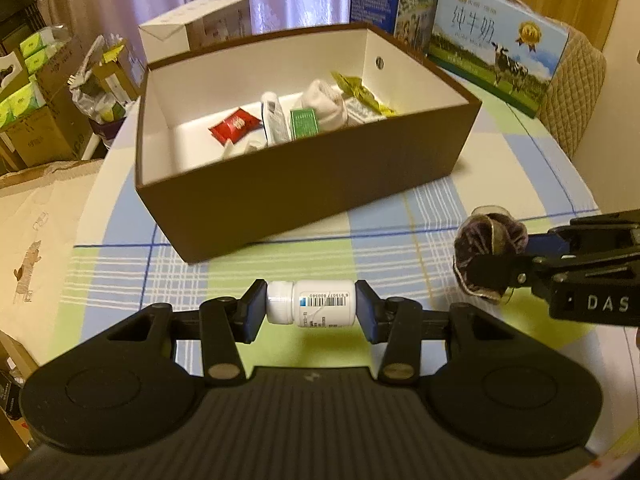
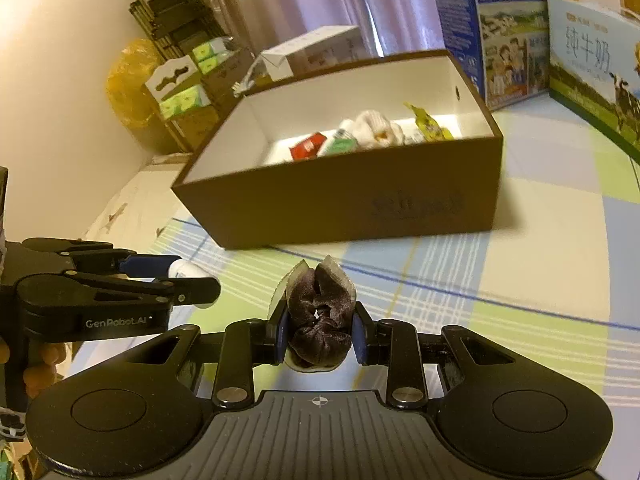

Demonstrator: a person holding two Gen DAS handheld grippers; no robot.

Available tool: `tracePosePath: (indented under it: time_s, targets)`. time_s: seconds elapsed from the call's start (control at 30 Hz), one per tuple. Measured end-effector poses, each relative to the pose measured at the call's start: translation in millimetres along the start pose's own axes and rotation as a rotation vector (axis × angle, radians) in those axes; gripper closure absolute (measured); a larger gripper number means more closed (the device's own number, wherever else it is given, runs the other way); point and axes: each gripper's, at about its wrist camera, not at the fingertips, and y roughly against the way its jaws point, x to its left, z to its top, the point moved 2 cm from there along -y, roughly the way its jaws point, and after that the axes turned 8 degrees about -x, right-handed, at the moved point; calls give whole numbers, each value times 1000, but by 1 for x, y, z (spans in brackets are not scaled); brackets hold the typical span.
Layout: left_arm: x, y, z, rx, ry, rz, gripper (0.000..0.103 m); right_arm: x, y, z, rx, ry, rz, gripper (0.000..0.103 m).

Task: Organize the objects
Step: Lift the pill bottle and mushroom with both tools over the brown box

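My left gripper (image 1: 310, 308) is shut on a white pill bottle (image 1: 316, 307), held sideways above the checked tablecloth, in front of the brown box (image 1: 304, 196). My right gripper (image 2: 320, 332) is shut on a dark velvet scrunchie (image 2: 320, 320) with gauze trim. It shows at the right of the left wrist view (image 1: 486, 256). The left gripper shows at the left of the right wrist view (image 2: 176, 276), the bottle (image 2: 186, 269) peeking between its fingers. The open box (image 2: 344, 204) holds a red packet (image 1: 234, 125), a green packet (image 1: 304, 122), a white sock (image 1: 326, 102), a yellow-green wrapper (image 1: 360, 94) and a white tube.
Milk cartons (image 1: 496, 46) stand behind the box at the right, a white carton (image 1: 200, 28) at the back left. Cardboard boxes with tissue packs (image 1: 32, 100) and a quilted chair back (image 1: 576, 92) flank the round table.
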Motion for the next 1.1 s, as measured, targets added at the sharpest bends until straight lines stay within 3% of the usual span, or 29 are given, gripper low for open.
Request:
tracePosePath:
  time_s: [0.6, 1.1]
  targets:
    - [25, -2, 55, -87, 23, 44, 61, 9, -21, 65, -93, 53, 18, 75]
    - [65, -61, 109, -94, 22, 116, 61, -26, -67, 134, -151, 81, -76, 75]
